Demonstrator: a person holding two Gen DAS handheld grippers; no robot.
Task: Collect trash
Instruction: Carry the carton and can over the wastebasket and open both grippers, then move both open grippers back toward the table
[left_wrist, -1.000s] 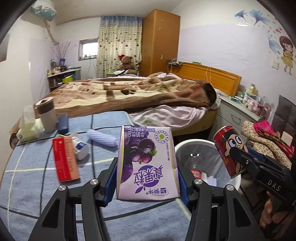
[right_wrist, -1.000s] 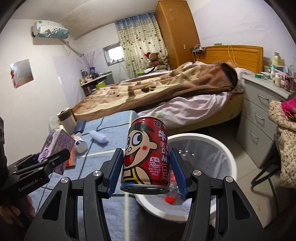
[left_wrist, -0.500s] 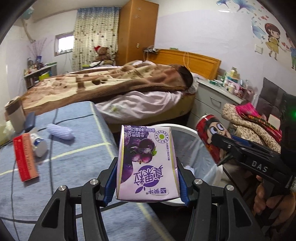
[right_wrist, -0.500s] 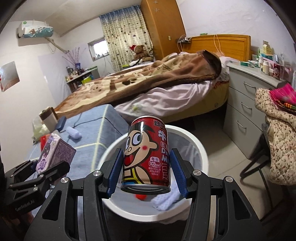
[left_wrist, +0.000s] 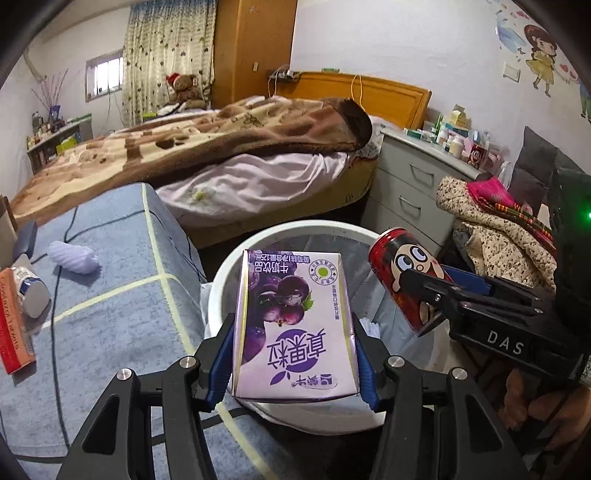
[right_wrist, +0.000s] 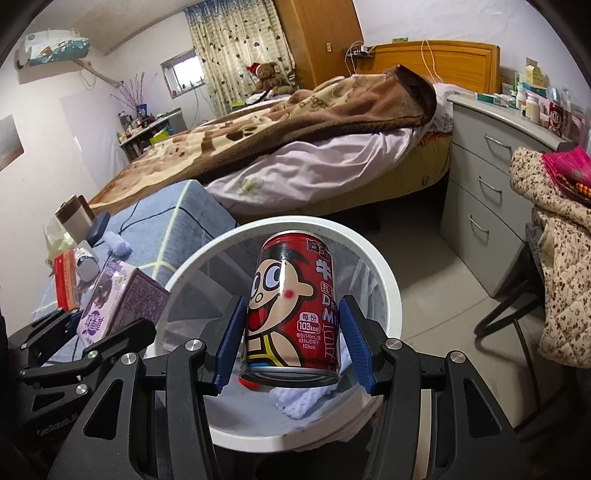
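Left gripper: we have it pinching the carton between its blue pads, printed face to the camera and upside down.
Right gripper: its pads sit beside the can. The right pad looks a hair off the metal, so we cannot tell whether we are squeezing it or have just let go.
Carton position: we hold it over the near rim of the bin, so it should fall inside when we open.
Can position: we hold it upright over the bin's mouth, above the white scraps already in there. In the left view it leans in from the right.
Why both are here: we judge both pieces have arrived together and the drop is the step in hand.
Carton writing: purple grape artwork, large Chinese characters, and small print that looks like 125mL.
Can writing: red, a cartoon boy's face, "103kcal" and part of an English word in white.
Right gripper body: "DAS" in white letters.
Left behind: a red box lies on the blue bench beside the bin.
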